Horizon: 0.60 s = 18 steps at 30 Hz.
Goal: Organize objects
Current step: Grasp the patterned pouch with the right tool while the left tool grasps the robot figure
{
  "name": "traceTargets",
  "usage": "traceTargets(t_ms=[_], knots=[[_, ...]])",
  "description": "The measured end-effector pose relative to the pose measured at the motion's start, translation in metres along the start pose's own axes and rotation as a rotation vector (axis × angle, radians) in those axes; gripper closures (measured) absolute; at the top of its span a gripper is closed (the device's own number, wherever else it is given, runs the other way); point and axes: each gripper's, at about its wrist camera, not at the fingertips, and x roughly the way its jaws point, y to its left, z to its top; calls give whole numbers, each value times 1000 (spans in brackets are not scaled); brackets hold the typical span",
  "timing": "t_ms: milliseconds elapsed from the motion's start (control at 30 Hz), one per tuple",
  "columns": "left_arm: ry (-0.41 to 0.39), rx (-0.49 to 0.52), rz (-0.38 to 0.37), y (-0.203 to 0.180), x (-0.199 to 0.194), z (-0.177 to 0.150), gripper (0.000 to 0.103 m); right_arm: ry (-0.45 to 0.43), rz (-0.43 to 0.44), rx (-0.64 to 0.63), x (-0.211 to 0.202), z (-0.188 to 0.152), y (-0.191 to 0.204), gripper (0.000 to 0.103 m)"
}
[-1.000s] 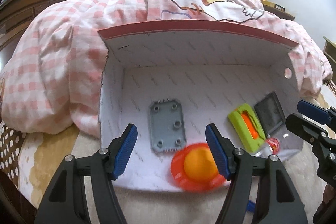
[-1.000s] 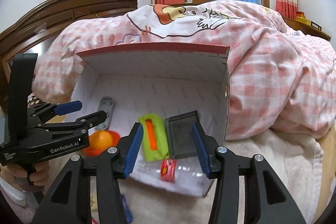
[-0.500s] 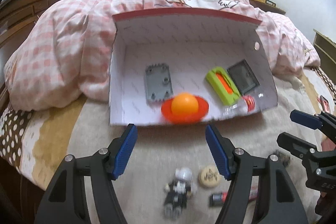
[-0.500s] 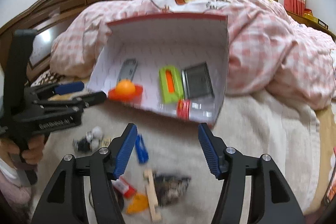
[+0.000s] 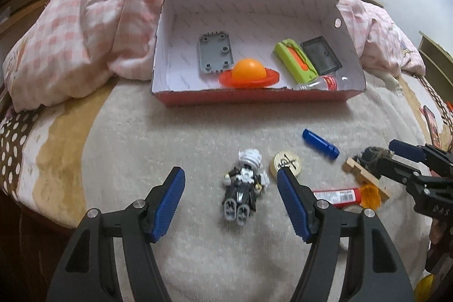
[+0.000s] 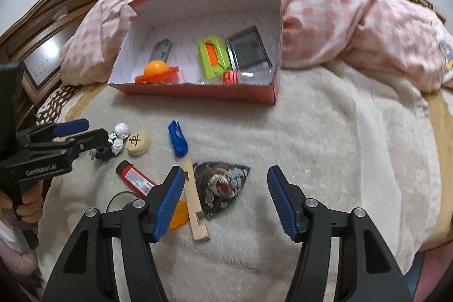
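A red box (image 5: 254, 99) with a white inside lies open on the bed and holds a grey plate (image 5: 215, 53), an orange ball on a red disc (image 5: 249, 70), a green case (image 5: 294, 61), a dark tray (image 5: 320, 55) and a small bottle (image 5: 325, 82). My left gripper (image 5: 229, 173) hangs open over a toy robot figure (image 5: 245, 186), its pads clear of it. My right gripper (image 6: 225, 170) is open above a dark patterned pouch (image 6: 220, 188) and a wooden stick (image 6: 194, 203), gripping nothing.
Loose on the white blanket (image 6: 325, 146) are a wooden chess disc (image 6: 137, 143), a blue clip (image 6: 177, 137), a red tube (image 6: 134, 177) and an orange piece (image 6: 178, 214). A pink checked quilt (image 6: 354, 27) is piled behind the box. A hand (image 6: 28, 205) holds the left gripper (image 6: 85, 130).
Both grippers have drawn back from the box and come lower over the blanket, bringing the loose items into view. The right jaws stand wider than a second ago.
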Motion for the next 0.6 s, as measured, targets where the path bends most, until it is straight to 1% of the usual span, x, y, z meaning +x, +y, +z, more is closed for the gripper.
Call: traceTargets(t_ms=[100, 233, 300, 367, 400, 433, 500, 600], knots=[[-5, 6, 2, 1, -2, -4, 35, 19, 7, 23, 7, -2, -2, 41], [0, 2, -3, 3, -3, -5, 35, 29, -33, 47, 15, -3, -5, 41], [9, 8, -1, 2, -1, -6, 35, 28, -19, 58, 16, -4, -7, 41], [15, 18, 3, 1, 1, -7, 35, 18, -8, 54, 15, -4, -6, 52], [16, 20, 2, 0, 2, -7, 35, 12, 6, 50, 13, -3, -5, 63], [18, 23, -1, -1, 3, -7, 35, 3, 0, 44, 11, -3, -3, 67], [22, 27, -4, -2, 4, -8, 35, -14, -56, 11, 9, -1, 1, 68], [23, 40, -3, -3, 5, -8, 35, -16, -63, 27, 4, -1, -4, 69]])
